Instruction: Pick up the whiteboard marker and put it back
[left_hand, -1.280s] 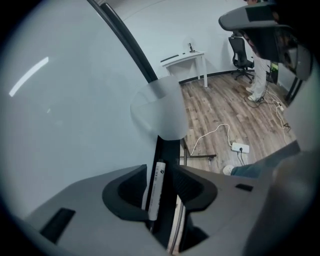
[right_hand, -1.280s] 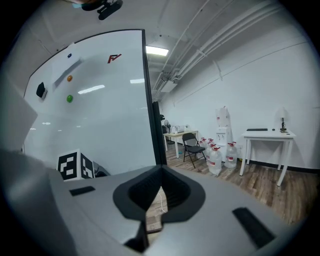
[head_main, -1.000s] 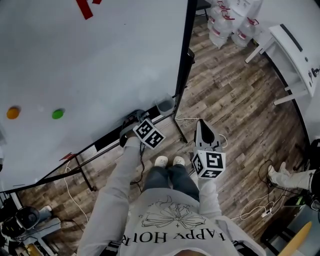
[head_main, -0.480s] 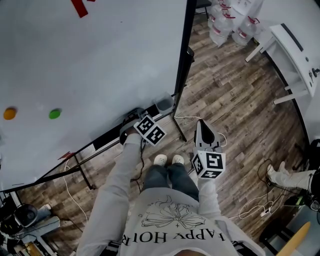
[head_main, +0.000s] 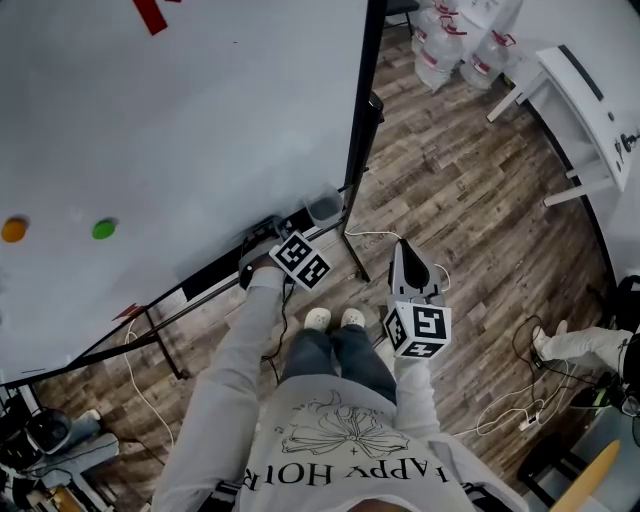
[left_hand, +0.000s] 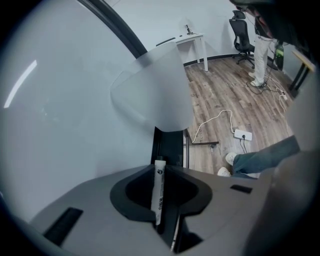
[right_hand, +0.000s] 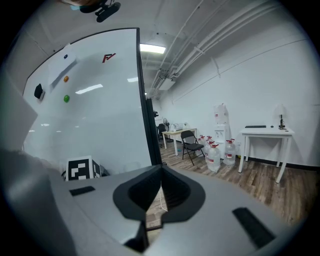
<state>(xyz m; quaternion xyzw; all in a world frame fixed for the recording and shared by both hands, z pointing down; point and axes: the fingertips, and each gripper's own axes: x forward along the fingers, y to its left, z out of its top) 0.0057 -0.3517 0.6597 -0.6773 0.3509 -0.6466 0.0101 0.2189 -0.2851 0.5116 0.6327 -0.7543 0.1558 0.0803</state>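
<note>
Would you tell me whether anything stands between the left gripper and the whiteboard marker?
Nothing visible does. The whiteboard marker already stands between the jaws of the left gripper, which have just been closing onto it.

Office: whiteboard (head_main: 200, 120), desk (right_hand: 175, 133), folding chair (right_hand: 190, 144), water jugs (head_main: 437, 58)

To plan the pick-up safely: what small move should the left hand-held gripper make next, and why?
Probably lift straight up a little. The left hand-held gripper has just been closing its jaws, which now pinch the whiteboard marker at the black tray.
</note>
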